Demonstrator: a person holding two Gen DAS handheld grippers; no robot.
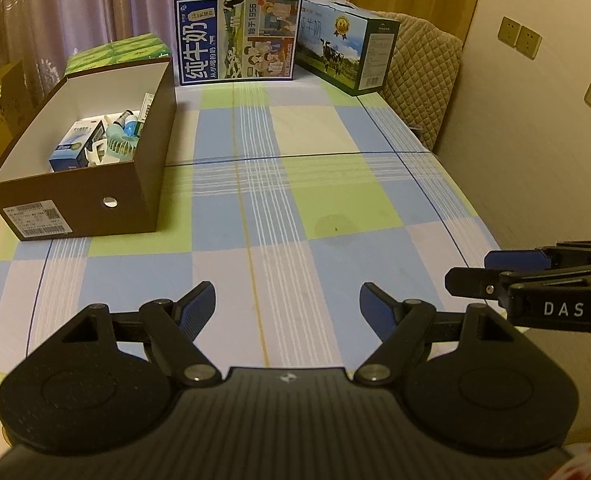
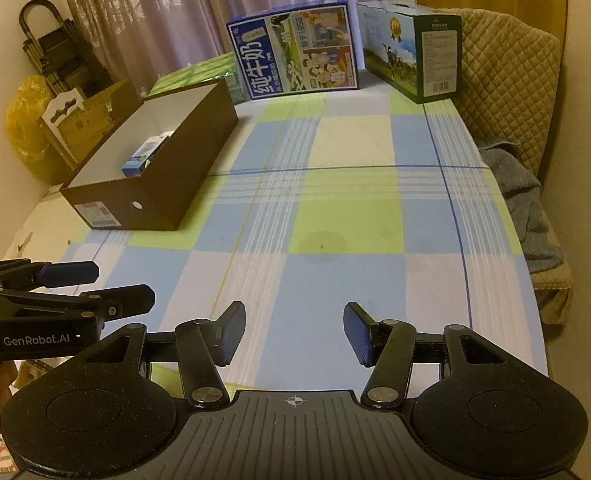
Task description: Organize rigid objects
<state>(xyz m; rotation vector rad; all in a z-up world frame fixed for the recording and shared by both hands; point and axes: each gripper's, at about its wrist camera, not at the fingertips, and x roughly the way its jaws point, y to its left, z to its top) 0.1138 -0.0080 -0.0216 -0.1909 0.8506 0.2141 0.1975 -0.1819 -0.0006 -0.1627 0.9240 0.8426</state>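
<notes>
Brown box [image 1: 95, 184], left edge of the table [image 1: 335, 208]: small items inside (mostly blue). My left claw [image 1: 287, 312] and right claw [image 2: 294, 334]: both open, empty, over the near edge.

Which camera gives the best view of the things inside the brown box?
The left wrist view: it looks down into the brown box and shows the blue-white carton and small bottles. In the right wrist view the box wall hides all but the carton.
</notes>
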